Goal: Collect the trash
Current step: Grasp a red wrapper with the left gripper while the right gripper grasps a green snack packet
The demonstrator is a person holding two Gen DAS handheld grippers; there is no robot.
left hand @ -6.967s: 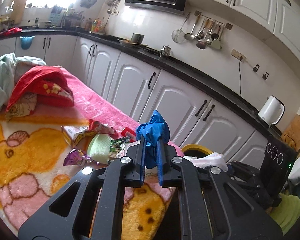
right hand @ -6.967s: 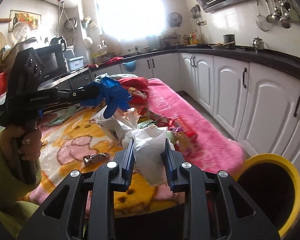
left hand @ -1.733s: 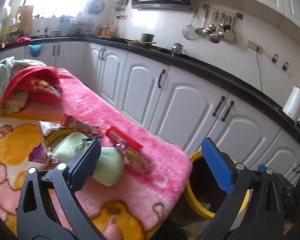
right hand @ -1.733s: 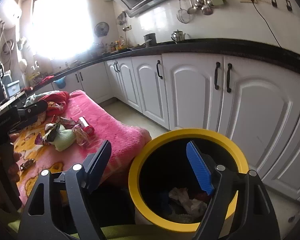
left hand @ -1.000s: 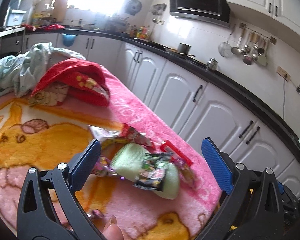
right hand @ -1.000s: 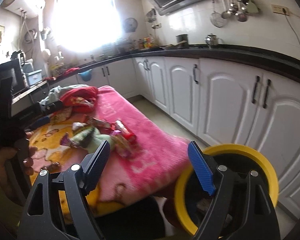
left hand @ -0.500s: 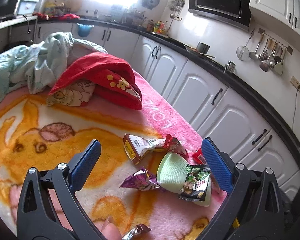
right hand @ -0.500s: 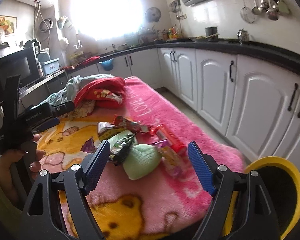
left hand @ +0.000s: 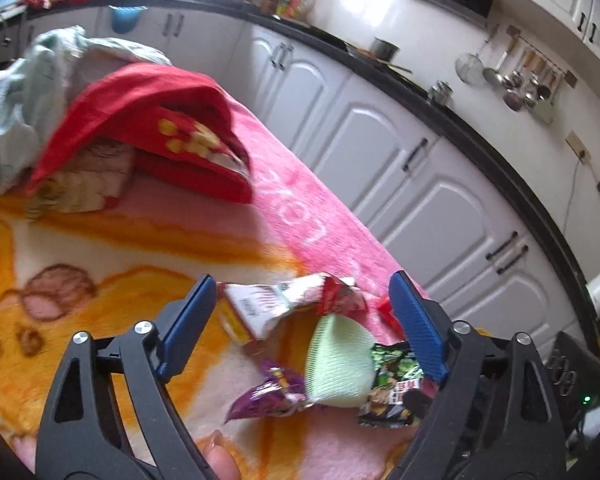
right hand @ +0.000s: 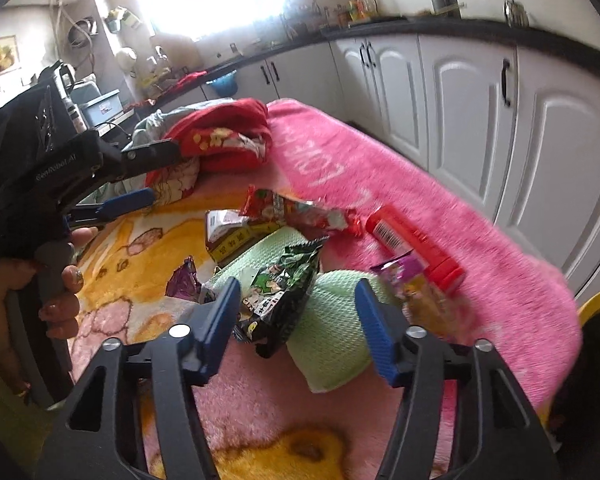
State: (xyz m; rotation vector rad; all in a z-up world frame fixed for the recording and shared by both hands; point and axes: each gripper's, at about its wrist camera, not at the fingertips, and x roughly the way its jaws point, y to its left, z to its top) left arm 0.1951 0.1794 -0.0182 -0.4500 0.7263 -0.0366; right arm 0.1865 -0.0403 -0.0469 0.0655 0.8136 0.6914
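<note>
A heap of trash lies on a pink and orange blanket (left hand: 112, 248). My left gripper (left hand: 300, 320) is open and empty, close above a white and red wrapper (left hand: 276, 304). Beside that wrapper lie a pale green cloth (left hand: 338, 360), a dark green packet (left hand: 396, 384) and a purple wrapper (left hand: 272, 394). My right gripper (right hand: 296, 320) is open and empty, with the dark green packet (right hand: 284, 292) and green cloth (right hand: 336, 336) between its jaws. A red wrapper (right hand: 300, 212), a red box (right hand: 412, 244) and a purple packet (right hand: 408, 280) lie beyond. The left gripper (right hand: 140, 176) shows at left.
The yellow bin rim (right hand: 596, 304) shows at the right edge, past the blanket's end. A red cloth (left hand: 156, 128) and pale clothes (left hand: 16, 112) are piled at the far end of the blanket. White cabinets (left hand: 412, 184) run along the right.
Both grippers have dropped their loads in the bin, opened, and swung back over the blanket. In the last half second both moved closer to the trash heap.
</note>
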